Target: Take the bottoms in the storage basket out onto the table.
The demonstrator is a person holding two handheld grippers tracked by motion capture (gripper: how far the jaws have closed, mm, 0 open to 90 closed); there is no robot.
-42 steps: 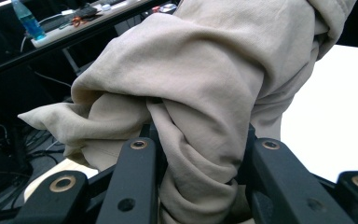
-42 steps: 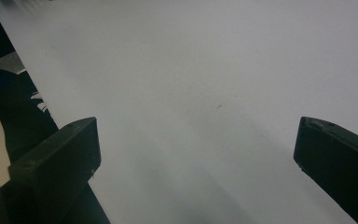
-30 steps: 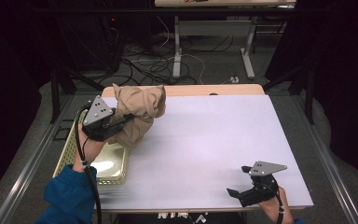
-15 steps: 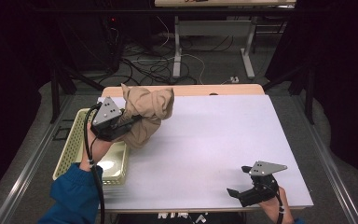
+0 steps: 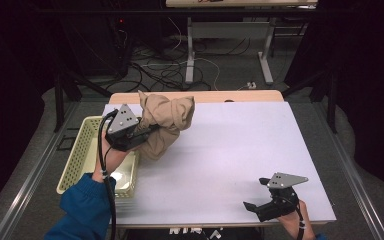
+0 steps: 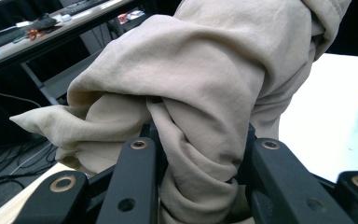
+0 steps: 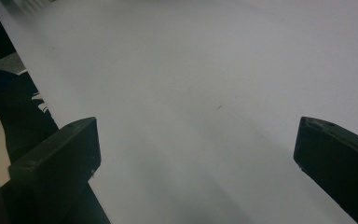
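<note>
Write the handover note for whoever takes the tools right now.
Left tool: shut on the bunched tan cloth, held up over the table's left edge, beside the yellow basket.
Right tool: open, holding nothing, low over the white table at its near right corner.
Done: cloth gripped and lifted off the table.
Left: probably set it down on the table and spread or fold it, using the right tool too.

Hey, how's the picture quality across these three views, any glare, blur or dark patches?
High view: the white table is evenly lit, the room around it falls into near black, and a bright glare spot sits in the yellow basket. Left gripper view: the beige cloth is sharp, with soft fold shadows. Right gripper view: the tabletop looks hazy, and the near jaws are blurred.
</note>
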